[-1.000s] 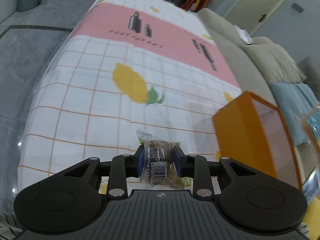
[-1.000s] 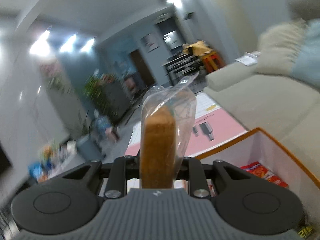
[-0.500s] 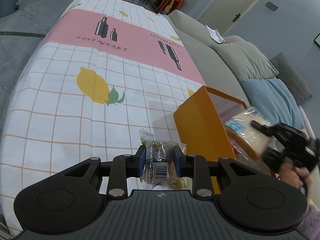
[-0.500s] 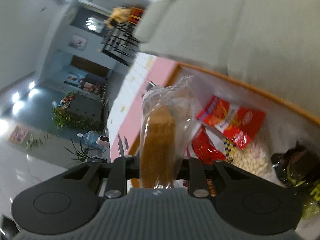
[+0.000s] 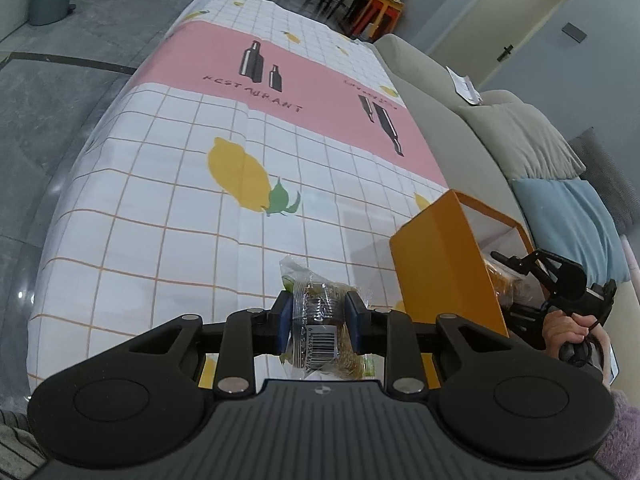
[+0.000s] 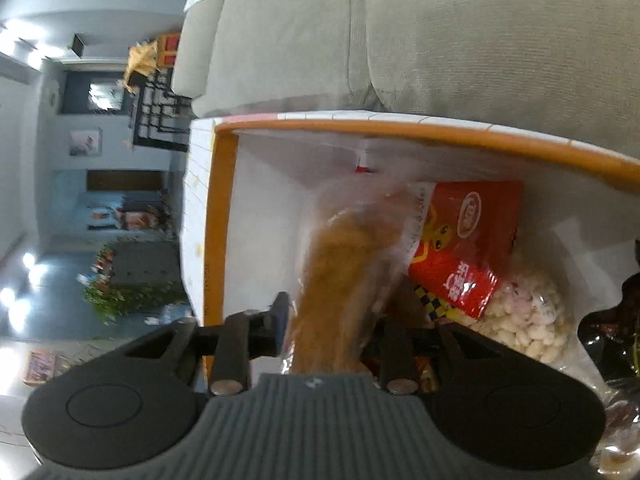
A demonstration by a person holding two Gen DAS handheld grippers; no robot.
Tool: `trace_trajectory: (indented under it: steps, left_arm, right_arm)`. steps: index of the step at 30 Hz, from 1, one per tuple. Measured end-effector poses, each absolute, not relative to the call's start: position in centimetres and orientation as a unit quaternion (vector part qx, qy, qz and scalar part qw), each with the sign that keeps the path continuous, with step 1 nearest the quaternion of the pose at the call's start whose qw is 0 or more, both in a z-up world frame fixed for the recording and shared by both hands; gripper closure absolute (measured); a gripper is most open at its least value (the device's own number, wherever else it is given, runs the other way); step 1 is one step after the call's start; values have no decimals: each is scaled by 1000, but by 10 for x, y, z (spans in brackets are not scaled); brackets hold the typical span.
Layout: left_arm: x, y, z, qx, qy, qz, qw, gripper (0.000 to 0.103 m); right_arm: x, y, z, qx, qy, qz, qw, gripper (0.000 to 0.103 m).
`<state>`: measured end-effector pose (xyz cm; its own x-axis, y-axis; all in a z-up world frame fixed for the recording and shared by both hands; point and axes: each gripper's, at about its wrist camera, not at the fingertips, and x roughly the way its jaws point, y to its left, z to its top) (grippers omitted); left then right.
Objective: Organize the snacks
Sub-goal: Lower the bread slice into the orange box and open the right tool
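Observation:
My left gripper (image 5: 316, 316) is shut on a clear-wrapped cookie pack (image 5: 320, 336) with a barcode, held just above the tablecloth beside the orange box (image 5: 440, 264). My right gripper (image 6: 332, 316) reaches down into that box (image 6: 400, 128). Its jaws are opening and a bagged brown bread loaf (image 6: 344, 256) leans loose between them, tipping toward a red snack packet (image 6: 468, 232). A bag of pale nuts (image 6: 528, 320) and a dark packet (image 6: 616, 320) lie in the box too. The left wrist view shows a person's hand (image 5: 568, 328) on the right gripper's handle.
The table carries a checked cloth (image 5: 180, 184) with lemons and a pink band. A beige sofa (image 5: 452, 120) with grey and blue cushions (image 5: 572, 220) runs along its right side, close behind the box. Grey floor lies to the left.
The right gripper rolled over and sank into the orange box, and its jaws spread away from the bread, which now tilts. The left gripper kept its hold on the cookie pack.

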<state>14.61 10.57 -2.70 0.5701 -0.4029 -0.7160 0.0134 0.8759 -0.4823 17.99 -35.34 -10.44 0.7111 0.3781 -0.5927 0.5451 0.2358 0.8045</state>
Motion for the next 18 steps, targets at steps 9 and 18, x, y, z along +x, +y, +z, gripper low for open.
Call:
trace_trajectory:
  steps: [9, 18]
  left_arm:
    - [138, 93, -17, -200, 437, -135, 866, 72]
    - [125, 76, 3, -195, 421, -133, 876, 72]
  right_arm:
    - [182, -347, -55, 440, 481, -92, 753, 34]
    - [134, -335, 6, 267, 483, -92, 829, 34]
